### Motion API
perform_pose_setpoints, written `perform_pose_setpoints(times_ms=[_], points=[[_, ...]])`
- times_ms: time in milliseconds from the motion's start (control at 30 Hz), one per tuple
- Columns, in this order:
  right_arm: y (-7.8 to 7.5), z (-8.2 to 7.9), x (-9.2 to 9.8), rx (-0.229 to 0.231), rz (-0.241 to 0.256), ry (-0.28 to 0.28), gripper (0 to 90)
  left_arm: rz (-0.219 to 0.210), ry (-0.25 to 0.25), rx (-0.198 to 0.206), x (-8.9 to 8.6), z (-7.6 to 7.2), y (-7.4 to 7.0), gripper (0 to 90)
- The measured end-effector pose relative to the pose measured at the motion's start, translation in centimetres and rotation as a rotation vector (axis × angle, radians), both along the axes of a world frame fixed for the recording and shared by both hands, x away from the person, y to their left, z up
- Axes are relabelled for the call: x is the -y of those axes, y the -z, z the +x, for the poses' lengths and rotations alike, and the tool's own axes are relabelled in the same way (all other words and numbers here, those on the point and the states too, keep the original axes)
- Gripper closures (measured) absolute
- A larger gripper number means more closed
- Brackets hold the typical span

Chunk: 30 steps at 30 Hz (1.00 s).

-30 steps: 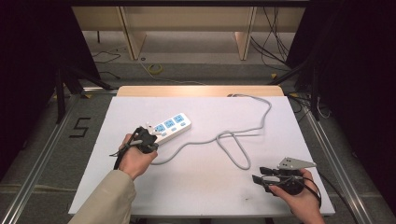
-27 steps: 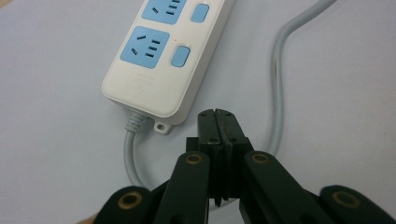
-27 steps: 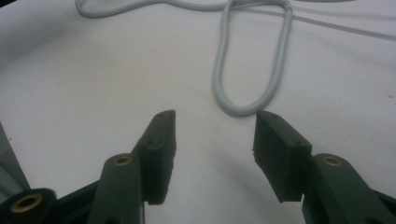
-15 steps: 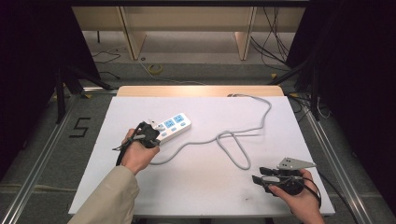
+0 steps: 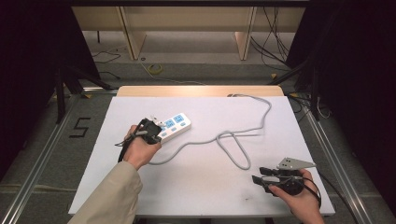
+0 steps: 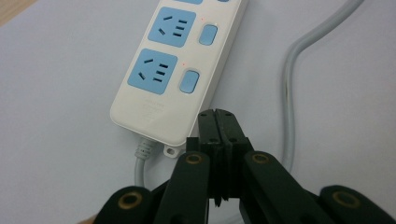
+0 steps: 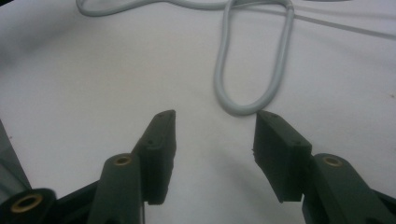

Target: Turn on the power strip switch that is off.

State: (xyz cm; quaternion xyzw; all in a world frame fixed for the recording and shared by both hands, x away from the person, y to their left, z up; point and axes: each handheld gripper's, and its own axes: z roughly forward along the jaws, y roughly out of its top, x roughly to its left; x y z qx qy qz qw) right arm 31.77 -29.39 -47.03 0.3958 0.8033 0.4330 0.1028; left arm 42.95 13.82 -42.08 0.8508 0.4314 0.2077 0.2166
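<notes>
**Left gripper at the power strip, switches not yet pressed**

You had your left gripper (image 6: 219,122) over the near end of the white power strip (image 6: 180,65), jaws pressed together with nothing between them. The strip lay flat on the white table (image 5: 196,186), left of centre, its grey cord (image 5: 233,140) running off its near end and looping across the middle. The closed tips hovered just short of the nearest blue switch (image 6: 189,80), so my guess was that you meant to poke it (a judgement, not something seen). No contact showed yet; the press itself was still ahead of you.

Your right gripper (image 5: 264,176) sat near the table's front right corner, well apart from the strip, jaws spread and empty.

The left gripper view gave what the high view could not: 2 blue sockets (image 6: 152,71), each beside its own switch. The right gripper view showed the cord's loop (image 7: 254,70) lying just beyond the open jaws, untouched. The high view alone showed how far apart your 2 hands were.
</notes>
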Motion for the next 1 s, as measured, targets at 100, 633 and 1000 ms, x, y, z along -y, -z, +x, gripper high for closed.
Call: perform_pose_setpoints(times_ms=[100,633,1000], points=[[0.0,0.0,0.0,0.000,0.000,0.000,49.9,0.002,0.002,-0.003,0.1,0.2,-0.1,89.8],[0.0,0.0,0.0,-0.002,-0.001,0.000,49.9,0.013,0.001,-0.009,0.4,1.4,-0.4,89.8],[0.0,0.0,0.0,-0.003,0.000,-0.002,50.0,0.026,0.004,-0.012,1.0,2.2,-0.5,89.8]])
